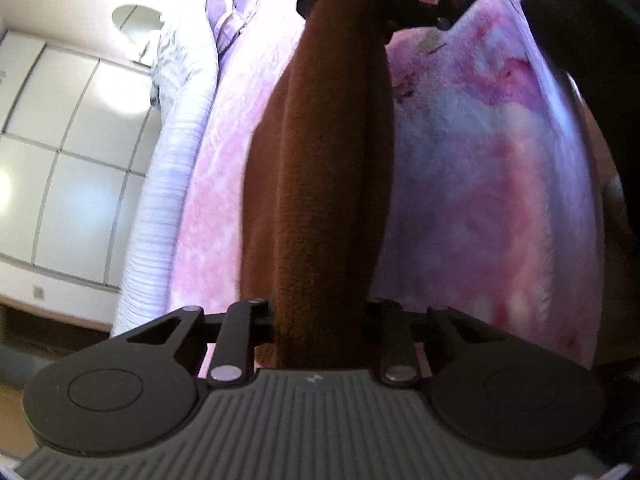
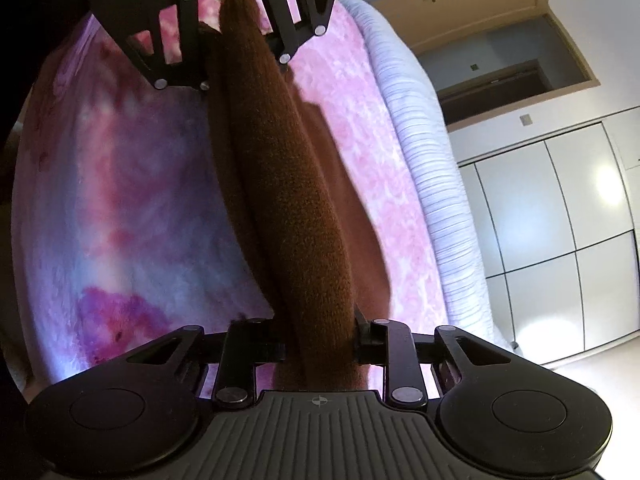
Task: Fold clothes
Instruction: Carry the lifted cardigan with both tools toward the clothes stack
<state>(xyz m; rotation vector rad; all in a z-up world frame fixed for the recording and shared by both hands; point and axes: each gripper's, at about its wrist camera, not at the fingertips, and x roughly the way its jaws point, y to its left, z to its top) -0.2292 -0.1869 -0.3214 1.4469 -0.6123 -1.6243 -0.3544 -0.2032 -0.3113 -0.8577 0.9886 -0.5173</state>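
A brown knitted garment [image 1: 320, 184] hangs stretched between my two grippers, above a bed. My left gripper [image 1: 320, 312] is shut on one end of it at the bottom of the left wrist view. The right gripper [image 1: 380, 4] shows at the top of that view, shut on the other end. In the right wrist view my right gripper [image 2: 320, 340] is shut on the garment [image 2: 288, 184], and the left gripper [image 2: 236, 40] holds the far end at the top. The cloth sags in a folded band with a lower layer hanging beneath.
A pink and purple fluffy blanket [image 1: 480, 184] covers the bed under the garment. A white striped duvet [image 1: 168, 208] lies along the bed's far edge. White wardrobe doors [image 2: 560, 220] and a doorway [image 2: 500, 68] stand beyond the bed.
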